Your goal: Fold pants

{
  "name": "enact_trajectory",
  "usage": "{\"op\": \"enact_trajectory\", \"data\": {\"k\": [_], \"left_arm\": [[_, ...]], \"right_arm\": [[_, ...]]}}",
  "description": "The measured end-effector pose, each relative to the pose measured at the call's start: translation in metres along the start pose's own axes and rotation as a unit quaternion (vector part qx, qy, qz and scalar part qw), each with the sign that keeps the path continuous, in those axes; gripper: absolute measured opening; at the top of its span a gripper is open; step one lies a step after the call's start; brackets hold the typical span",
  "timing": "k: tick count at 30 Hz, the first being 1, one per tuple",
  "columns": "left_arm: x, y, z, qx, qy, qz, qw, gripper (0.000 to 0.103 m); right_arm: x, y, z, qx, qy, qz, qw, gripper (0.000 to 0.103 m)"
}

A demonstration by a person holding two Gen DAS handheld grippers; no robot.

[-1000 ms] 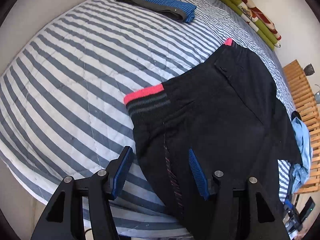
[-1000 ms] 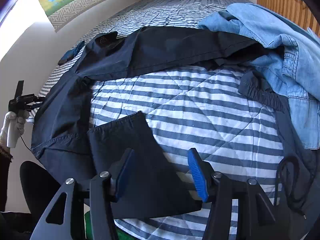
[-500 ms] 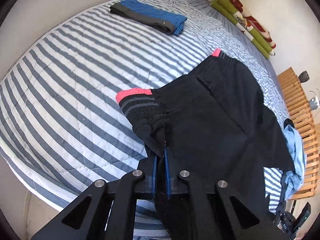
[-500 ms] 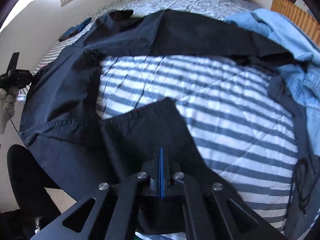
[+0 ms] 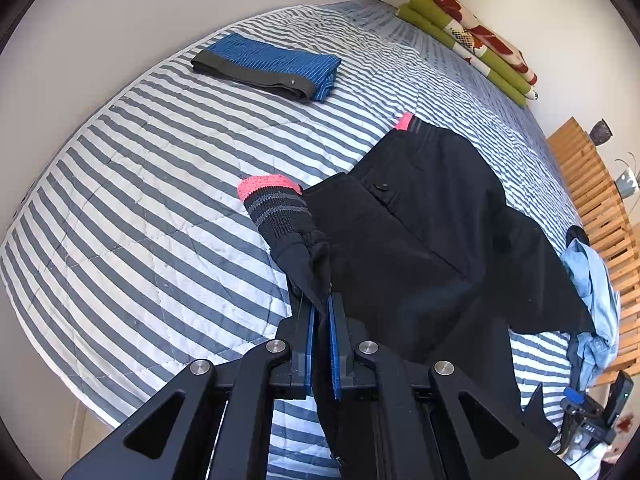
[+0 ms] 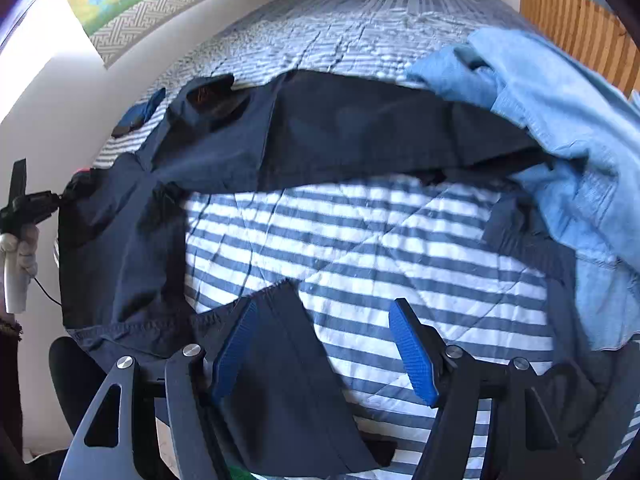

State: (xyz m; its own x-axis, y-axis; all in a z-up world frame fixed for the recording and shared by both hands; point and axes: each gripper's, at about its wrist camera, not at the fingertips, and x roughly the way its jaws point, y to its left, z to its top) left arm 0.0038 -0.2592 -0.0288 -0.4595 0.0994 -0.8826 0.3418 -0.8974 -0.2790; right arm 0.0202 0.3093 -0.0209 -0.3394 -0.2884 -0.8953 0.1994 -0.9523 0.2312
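1. Pants (image 5: 420, 248), dark and almost black, lie spread across the striped quilt (image 5: 160, 184) on the bed, with one leg running along the far side and the other down the left in the right wrist view.
2. Their ribbed cuff (image 5: 276, 204) is grey with a pink edge and sits lifted just beyond the left gripper (image 5: 320, 320).
3. That left gripper has its blue pads pressed together, pinching a bunched fold of the pants fabric just below the cuff.
4. Right gripper (image 6: 324, 340) is spread wide, its blue pads (image 6: 412, 356) well apart and holding nothing.
5. A hem corner of the pants (image 6: 280, 360) lies flat on the quilt between the right gripper's fingers, nearer the left one.
6. A light blue denim garment (image 6: 560, 128) is heaped at the right side of the bed, overlapping the end of the far pant leg.
7. A folded blue and grey garment (image 5: 268, 66) rests on the quilt, well apart from the pants.
8. Green folded bedding (image 5: 472, 44) is stacked at the far end by the wall.
9. A wooden slatted panel (image 5: 592, 200) stands along the bed's right side.
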Motion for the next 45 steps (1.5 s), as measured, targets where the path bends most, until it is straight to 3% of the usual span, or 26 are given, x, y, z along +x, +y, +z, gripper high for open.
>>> {"op": "enact_trajectory", "data": {"k": [4, 6, 7, 8, 9, 10, 12, 16, 21, 24, 26, 30, 33, 34, 36, 38, 41, 45], "left_arm": [[0.008, 0.003, 0.001, 0.0, 0.003, 0.007, 1.0, 0.006], [0.008, 0.004, 0.0, 0.002, 0.004, 0.01, 0.9999, 0.006], [0.009, 0.003, 0.0, 0.003, 0.004, 0.012, 0.9999, 0.006], [0.01, 0.004, 0.001, 0.002, 0.005, 0.013, 0.9999, 0.006], [0.011, 0.004, 0.002, 0.001, 0.006, 0.013, 0.9999, 0.006], [0.011, 0.005, 0.003, -0.001, 0.006, 0.013, 0.9999, 0.006], [0.009, 0.003, 0.006, -0.003, 0.005, 0.009, 0.9999, 0.006], [-0.013, -0.008, 0.017, -0.003, -0.016, -0.009, 0.9998, 0.005], [-0.058, -0.026, 0.022, -0.001, -0.06, -0.051, 0.9969, 0.005], [-0.068, -0.032, 0.006, 0.016, -0.064, -0.055, 0.9963, 0.004], [-0.061, -0.029, -0.013, 0.025, -0.05, -0.058, 0.9968, 0.004], [-0.018, -0.005, -0.065, 0.032, 0.025, -0.046, 0.9981, 0.005], [0.008, 0.018, -0.093, 0.023, 0.07, -0.027, 0.9969, 0.011], [0.01, 0.024, -0.096, 0.014, 0.078, -0.03, 0.9964, 0.016], [0.004, 0.031, -0.096, 0.01, 0.071, -0.022, 0.9972, 0.017], [-0.009, 0.031, -0.087, 0.016, 0.053, -0.009, 0.9984, 0.017], [-0.03, 0.019, -0.059, 0.026, 0.021, -0.008, 0.9994, 0.02], [-0.04, -0.015, -0.009, 0.038, -0.013, -0.016, 0.9991, 0.037]], "right_arm": [[0.044, 0.017, -0.007, -0.019, 0.036, 0.009, 0.999, 0.065], [0.064, 0.027, -0.006, -0.044, 0.05, -0.007, 0.998, 0.066], [0.067, 0.035, -0.008, -0.057, 0.037, -0.025, 0.997, 0.066], [0.068, 0.043, -0.011, -0.074, 0.025, -0.039, 0.996, 0.055], [0.069, 0.052, -0.015, -0.091, 0.017, -0.051, 0.994, 0.033], [0.068, 0.059, -0.019, -0.101, 0.012, -0.056, 0.993, 0.02], [0.058, 0.068, -0.022, -0.112, -0.002, -0.074, 0.991, 0.012], [-0.006, 0.061, 0.0, -0.104, -0.087, -0.103, 0.985, 0.011], [-0.145, 0.046, 0.049, -0.089, -0.232, -0.163, 0.955, 0.01], [-0.212, 0.037, 0.047, -0.067, -0.302, -0.16, 0.937, 0.011], [-0.231, 0.027, 0.027, -0.057, -0.317, -0.143, 0.936, 0.011], [-0.195, 0.003, -0.033, -0.031, -0.269, -0.115, 0.956, 0.011], [-0.126, -0.026, -0.091, -0.001, -0.149, -0.085, 0.985, 0.015], [-0.105, -0.035, -0.111, 0.009, -0.11, -0.082, 0.99, 0.016], [-0.079, -0.05, -0.143, 0.036, -0.062, -0.08, 0.994, 0.019], [-0.078, -0.061, -0.16, 0.058, -0.056, -0.08, 0.994, 0.019], [-0.102, -0.068, -0.153, 0.073, -0.09, -0.065, 0.991, 0.022], [-0.131, -0.064, -0.108, 0.059, -0.142, -0.073, 0.985, 0.043]]}}
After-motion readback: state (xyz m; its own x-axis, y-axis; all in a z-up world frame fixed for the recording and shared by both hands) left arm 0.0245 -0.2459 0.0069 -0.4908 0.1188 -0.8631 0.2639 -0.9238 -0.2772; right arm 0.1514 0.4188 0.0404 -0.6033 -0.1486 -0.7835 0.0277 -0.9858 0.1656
